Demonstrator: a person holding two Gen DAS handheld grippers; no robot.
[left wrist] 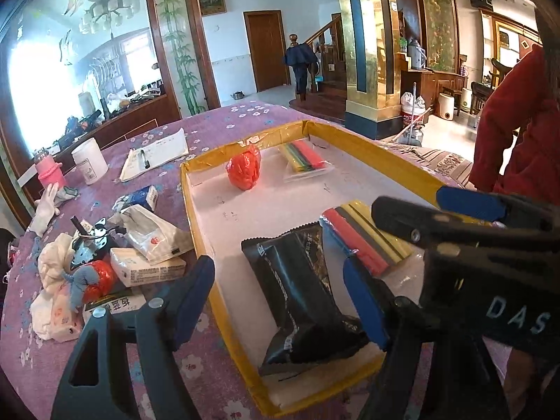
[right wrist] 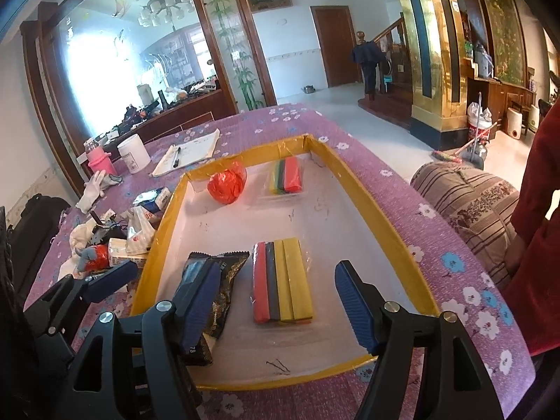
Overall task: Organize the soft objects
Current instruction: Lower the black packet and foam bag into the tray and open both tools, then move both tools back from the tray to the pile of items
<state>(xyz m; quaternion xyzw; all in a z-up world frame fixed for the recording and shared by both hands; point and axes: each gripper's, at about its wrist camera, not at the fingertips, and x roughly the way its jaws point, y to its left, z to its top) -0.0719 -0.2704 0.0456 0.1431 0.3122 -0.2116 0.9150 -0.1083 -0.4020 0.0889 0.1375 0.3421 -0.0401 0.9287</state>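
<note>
A yellow-rimmed white tray [left wrist: 190, 210] [right wrist: 371, 206] lies on the purple flowered table. In it lie a black snack packet [left wrist: 301, 290] [right wrist: 213, 287], a near bag of coloured strips [left wrist: 364, 241] [right wrist: 281, 281], a far bag of coloured strips [left wrist: 304, 161] [right wrist: 287, 175] and a crumpled red bag [left wrist: 243, 171] [right wrist: 225, 180]. My left gripper [left wrist: 280, 301] is open, its fingers on either side of the black packet. My right gripper [right wrist: 276, 309] is open, low over the near strips; it shows in the left wrist view [left wrist: 420, 217].
Left of the tray lies a heap: tissue packs [left wrist: 147, 266], white plastic bags [left wrist: 154, 231], a small grey plush [left wrist: 82, 283], keys, a white glove [left wrist: 47, 206]. A white jar [left wrist: 89, 161], pink bottle and notepad with pen [left wrist: 154, 155] stand farther back. A person in red stands at right.
</note>
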